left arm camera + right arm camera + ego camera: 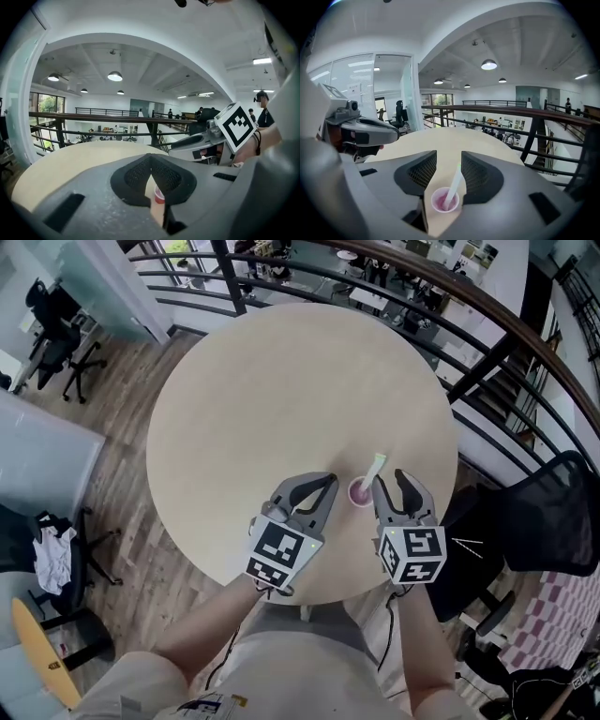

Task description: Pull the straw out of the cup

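A small pink cup [360,491] with a pale straw [375,468] leaning to the upper right stands near the front right of the round beige table [281,409]. My right gripper [394,482] hovers just right of the cup, open and holding nothing. In the right gripper view the cup [445,200] and straw [454,183] show through the gap between the jaws of the right gripper [449,157], untouched. My left gripper [325,484] is just left of the cup with its tips together. In the left gripper view the left gripper [150,159] is shut, with the cup [159,194] a red sliver below.
A black metal railing [487,343] curves round the table's far and right sides. A black chair [553,512] stands at the right and office chairs [56,343] at the upper left. The table's front edge [309,596] is close to the person's body.
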`<state>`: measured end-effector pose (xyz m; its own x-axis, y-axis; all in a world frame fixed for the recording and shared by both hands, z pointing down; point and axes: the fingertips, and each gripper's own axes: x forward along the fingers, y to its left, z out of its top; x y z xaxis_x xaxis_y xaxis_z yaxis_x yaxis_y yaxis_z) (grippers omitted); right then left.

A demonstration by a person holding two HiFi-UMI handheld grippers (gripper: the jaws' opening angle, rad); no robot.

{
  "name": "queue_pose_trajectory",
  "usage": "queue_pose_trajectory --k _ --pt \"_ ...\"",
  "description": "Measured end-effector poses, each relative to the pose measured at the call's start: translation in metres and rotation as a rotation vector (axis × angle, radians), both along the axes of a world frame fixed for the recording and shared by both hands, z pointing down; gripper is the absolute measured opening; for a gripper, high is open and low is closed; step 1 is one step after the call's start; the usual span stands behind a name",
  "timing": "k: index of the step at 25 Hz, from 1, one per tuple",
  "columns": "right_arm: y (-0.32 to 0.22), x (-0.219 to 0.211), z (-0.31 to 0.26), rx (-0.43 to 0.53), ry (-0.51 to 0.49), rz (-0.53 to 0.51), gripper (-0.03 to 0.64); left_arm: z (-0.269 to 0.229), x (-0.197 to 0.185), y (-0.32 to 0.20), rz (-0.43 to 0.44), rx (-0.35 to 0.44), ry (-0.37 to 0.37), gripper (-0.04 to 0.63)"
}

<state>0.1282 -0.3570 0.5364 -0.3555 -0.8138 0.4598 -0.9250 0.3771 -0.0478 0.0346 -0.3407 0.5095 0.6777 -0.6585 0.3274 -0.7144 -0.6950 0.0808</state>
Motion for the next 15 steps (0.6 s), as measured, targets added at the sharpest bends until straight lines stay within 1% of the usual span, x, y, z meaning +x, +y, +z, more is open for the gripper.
queue_pose_trajectory --k 4,8,11,15 --pt "-0.013 0.005 0.029 -0.056 -0.017 0.014 0.155 0.028 0.001 -0.010 0.002 -0.044 -0.021 0.014" --pt "-0.028 0.012 0.060 -0.106 -0.007 0.023 0.168 0.056 0.005 -0.022 0.003 -0.076 -0.054 0.012" --pt "-0.033 0.009 0.082 -0.145 -0.006 0.019 0.176 0.068 0.004 -0.028 -0.009 -0.097 -0.045 0.012" --pt "-0.042 0.003 0.100 -0.178 -0.006 0.021 0.176 0.083 0.007 -0.035 0.004 -0.119 -0.045 0.012"
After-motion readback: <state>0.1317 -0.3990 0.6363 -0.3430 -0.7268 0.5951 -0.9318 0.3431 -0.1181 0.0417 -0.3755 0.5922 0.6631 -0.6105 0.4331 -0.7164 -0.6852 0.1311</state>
